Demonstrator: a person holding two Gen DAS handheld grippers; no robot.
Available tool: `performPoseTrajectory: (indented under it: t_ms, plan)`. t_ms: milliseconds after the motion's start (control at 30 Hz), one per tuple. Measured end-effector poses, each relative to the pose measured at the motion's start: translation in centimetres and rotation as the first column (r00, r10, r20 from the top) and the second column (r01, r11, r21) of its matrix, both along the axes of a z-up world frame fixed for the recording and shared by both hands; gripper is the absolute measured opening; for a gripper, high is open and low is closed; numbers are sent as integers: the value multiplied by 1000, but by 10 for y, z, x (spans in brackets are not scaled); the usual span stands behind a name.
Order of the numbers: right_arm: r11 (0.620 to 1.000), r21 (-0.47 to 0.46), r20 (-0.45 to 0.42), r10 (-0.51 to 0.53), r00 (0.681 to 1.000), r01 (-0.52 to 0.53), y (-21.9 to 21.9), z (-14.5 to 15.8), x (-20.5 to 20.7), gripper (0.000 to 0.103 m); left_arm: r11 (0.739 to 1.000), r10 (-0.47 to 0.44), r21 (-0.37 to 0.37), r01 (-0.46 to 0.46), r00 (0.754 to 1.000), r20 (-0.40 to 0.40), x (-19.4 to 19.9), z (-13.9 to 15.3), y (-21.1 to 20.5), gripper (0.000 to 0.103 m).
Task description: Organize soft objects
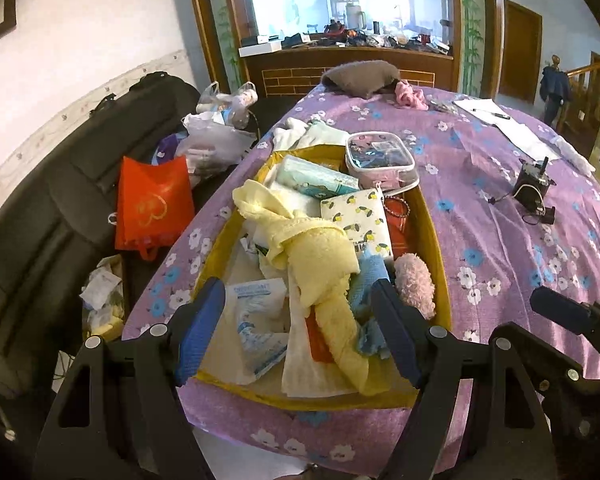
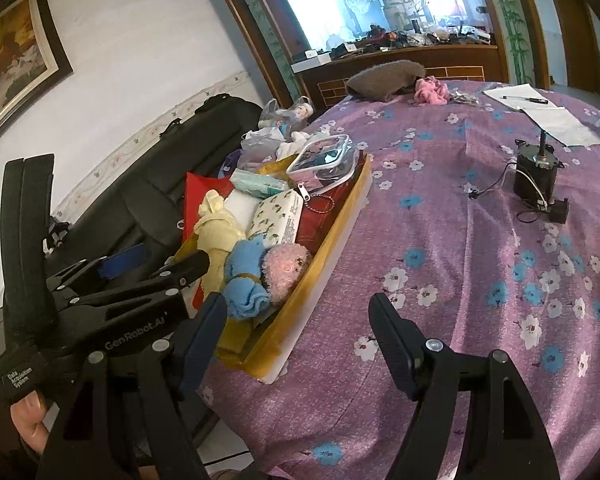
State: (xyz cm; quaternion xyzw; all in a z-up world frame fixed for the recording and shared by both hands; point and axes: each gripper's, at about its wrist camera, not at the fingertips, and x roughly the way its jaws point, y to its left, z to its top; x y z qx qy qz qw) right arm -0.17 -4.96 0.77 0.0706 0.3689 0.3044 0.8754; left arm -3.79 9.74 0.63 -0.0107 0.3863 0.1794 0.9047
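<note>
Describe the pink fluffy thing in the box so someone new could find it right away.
On the purple flowered tablecloth sits a yellow box full of soft items. At its near right corner lies the pink fluffy ball, beside a blue cloth; it alone is round and fuzzy.

White lettering reading "GenRobot.AI" is showing along the side of the black plastic left gripper point(image 2: 156, 268), seen at the near left of the right wrist view. Just below it, a black strap point(image 2: 20, 376) wrapped around the gripper's handle is carrying a white label reading "Data Acquisition System". In the yellow cardboard box point(image 1: 440, 264), a white plastic packet with blue print point(image 1: 256, 300) and a white tissue pack patterned with lemons point(image 1: 360, 220) are bearing print that is too small and blurred to read.
</note>
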Motion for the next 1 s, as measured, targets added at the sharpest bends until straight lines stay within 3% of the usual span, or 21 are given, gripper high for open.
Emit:
performPoseTrajectory:
  t_ms: [367,467,1000]
  plan:
    - [1000,-5,10,8,1000,-8,3,-1,1,73,1000,15,17,-15,1000,-19,9,-8,1,77]
    - [1000,-9,9,12,1000,-12,5,-1,2,73,998,10,65,-9,1000,-22,10,-9,-3,77]
    - [998,-48,27,41,999,-40,23,2,4,73,998,40,53,-40,999,-8,8,-8,11,77]
